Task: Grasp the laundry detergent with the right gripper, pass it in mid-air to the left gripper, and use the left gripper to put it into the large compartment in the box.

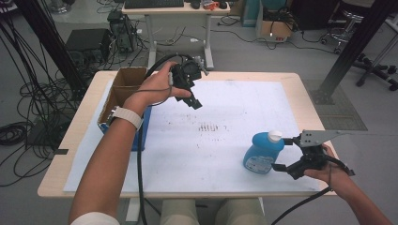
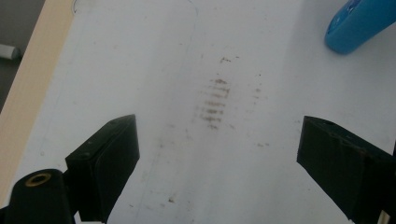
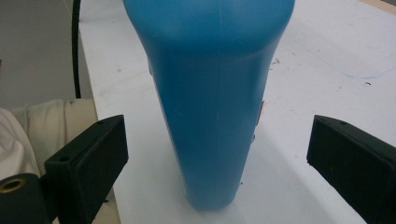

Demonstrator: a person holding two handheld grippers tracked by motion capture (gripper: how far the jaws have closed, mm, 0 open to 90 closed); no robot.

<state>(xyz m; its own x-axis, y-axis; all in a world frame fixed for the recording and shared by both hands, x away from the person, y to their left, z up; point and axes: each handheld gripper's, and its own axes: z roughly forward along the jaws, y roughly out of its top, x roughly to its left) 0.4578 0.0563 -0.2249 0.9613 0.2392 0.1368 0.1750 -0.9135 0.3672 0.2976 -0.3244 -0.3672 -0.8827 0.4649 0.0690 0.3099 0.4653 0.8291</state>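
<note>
Desk (image 1: 291, 82) with white sheet takes mid frame. Cardboard box (image 1: 123, 89) at its upper left edge. Blue bottle (image 1: 263, 151) stands upright, lower right. I see my right claw (image 1: 281, 153) spread, a jaw either side of the bottle, not touching. Left claw (image 1: 193, 99) spread too, empty, raised upper centre beside the box.

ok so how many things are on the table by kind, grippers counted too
blue bottle with white cap: 1
cardboard box: 1
white sheet covering the table: 1
handheld grippers: 2, the left gripper held over the sheet and the right gripper with its jaws either side of the bottle, both open
total: 5
</note>
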